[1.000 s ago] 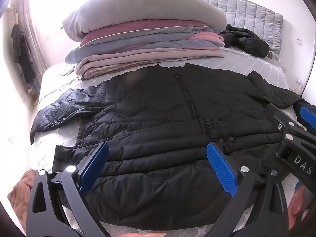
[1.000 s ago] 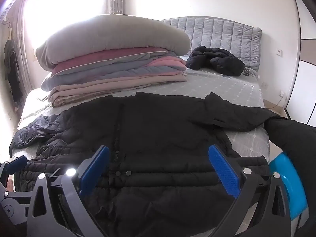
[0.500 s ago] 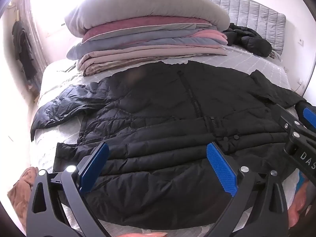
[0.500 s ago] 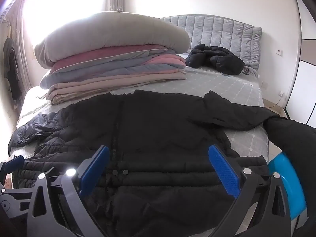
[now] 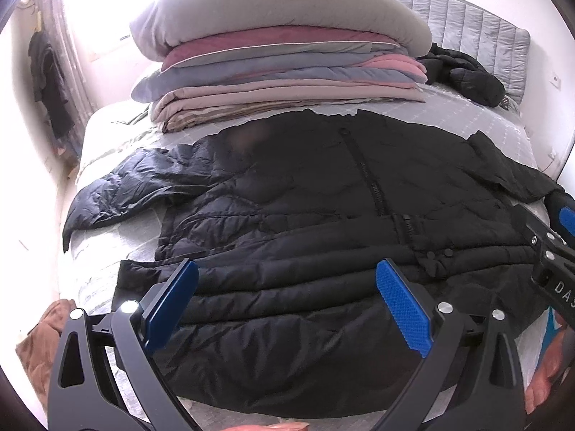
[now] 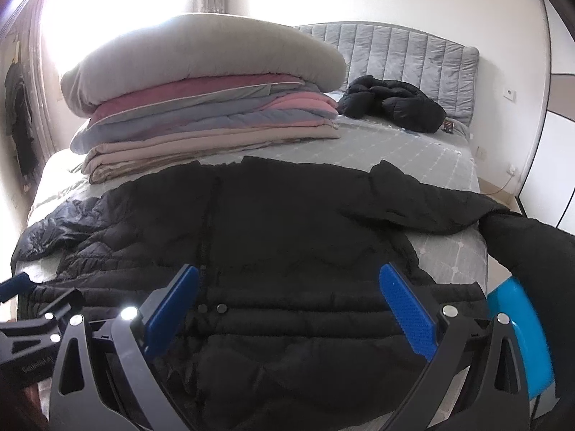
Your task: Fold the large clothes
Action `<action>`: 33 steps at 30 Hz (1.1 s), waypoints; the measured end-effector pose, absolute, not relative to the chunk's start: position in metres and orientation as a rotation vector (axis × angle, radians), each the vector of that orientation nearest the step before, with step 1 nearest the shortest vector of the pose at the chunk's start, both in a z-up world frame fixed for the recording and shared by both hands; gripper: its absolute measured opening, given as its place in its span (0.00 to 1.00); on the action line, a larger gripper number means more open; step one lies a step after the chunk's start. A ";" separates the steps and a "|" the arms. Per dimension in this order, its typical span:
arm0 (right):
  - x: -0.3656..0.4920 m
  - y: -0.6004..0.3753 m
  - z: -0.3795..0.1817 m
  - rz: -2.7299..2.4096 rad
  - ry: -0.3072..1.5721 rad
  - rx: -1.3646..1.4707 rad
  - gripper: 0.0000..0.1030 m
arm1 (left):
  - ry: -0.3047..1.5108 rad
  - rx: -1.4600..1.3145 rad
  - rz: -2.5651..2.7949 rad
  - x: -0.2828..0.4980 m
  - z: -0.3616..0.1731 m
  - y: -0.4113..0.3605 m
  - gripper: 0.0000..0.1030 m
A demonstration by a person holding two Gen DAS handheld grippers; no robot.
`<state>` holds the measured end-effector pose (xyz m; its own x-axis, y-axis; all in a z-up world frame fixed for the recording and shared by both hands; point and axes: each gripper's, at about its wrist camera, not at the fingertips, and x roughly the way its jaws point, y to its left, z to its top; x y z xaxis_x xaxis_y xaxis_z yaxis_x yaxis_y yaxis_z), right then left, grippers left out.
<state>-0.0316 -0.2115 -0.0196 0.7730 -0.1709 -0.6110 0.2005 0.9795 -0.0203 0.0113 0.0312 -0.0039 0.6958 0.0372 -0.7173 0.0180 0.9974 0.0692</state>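
Over the last second I've drifted both views slightly closer to the black quilted puffer coat (image 5: 323,215) spread flat on the grey bed (image 6: 413,151), my left claw (image 5: 287,298) and right claw (image 6: 289,301) both gaping apart and empty above its hem at the frames' bottom, so folding hasn't started, I judge.

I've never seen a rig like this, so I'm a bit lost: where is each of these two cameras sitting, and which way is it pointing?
Left wrist view: sits on the left gripper, looking along its open blue fingers over the black puffer coat toward the headboard; the right gripper shows at the right edge.
Right wrist view: sits on the right gripper, facing the same way; the left gripper shows at lower left.
Shared: the coat, the folded bedding stack, the crumpled black jacket and the bed.
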 end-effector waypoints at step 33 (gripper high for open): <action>0.133 -0.275 -0.068 -0.288 1.050 -0.266 0.94 | 0.937 -0.132 0.095 0.105 0.004 0.171 0.93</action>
